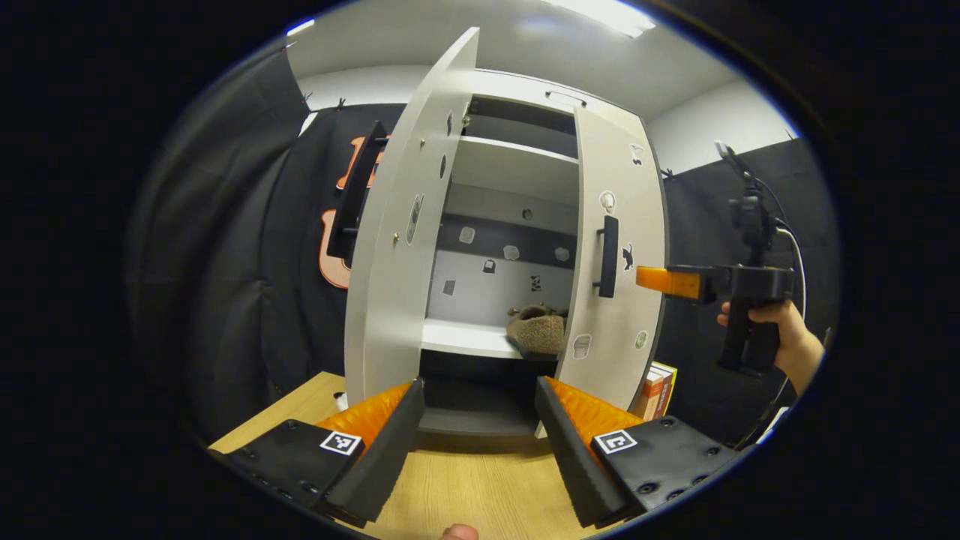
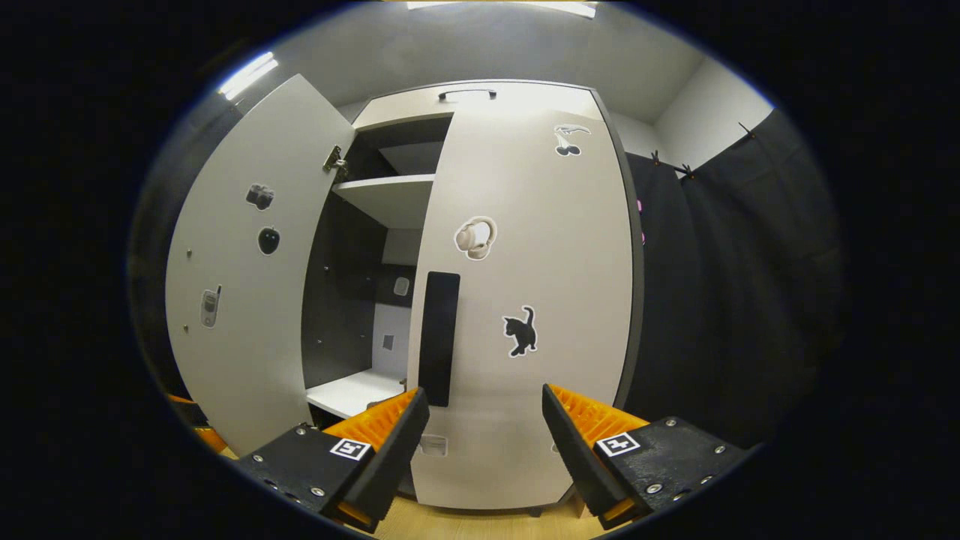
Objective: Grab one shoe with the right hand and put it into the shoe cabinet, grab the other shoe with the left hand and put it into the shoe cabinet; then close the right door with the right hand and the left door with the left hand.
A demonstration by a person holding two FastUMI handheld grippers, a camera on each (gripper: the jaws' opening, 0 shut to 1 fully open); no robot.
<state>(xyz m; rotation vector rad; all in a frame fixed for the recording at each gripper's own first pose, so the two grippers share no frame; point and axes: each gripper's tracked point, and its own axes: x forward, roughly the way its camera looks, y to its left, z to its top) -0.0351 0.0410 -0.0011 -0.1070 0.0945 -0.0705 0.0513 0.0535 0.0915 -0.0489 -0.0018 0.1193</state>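
1. Pale wooden tabletop is lying under the shoe cabinet, with black cloth hanging as the backdrop on both sides.
2. Nearest in the left gripper view, the left gripper is hovering low over the wood at 6 o'clock, its jaws standing wide apart and holding nothing; it is pointing straight into the cabinet's opening.
3. Nearest in the right gripper view, the right gripper is facing the right door closely, jaws spread and empty, with the door's dark handle sitting just above its left finger, at about 11 o'clock from the gap.
4. Seen from the left gripper view, that same right gripper is showing at 3 o'clock, held level by a hand wrapped around its grip, its tip reaching up to the right door's outer face beside the handle; whether it is touching is unclear.
5. Farther in, the left door is standing swung wide open at 10 o'clock.
6. Deepest, a brown fuzzy shoe is resting on the cabinet's lower shelf, partly hidden behind the right door's edge.
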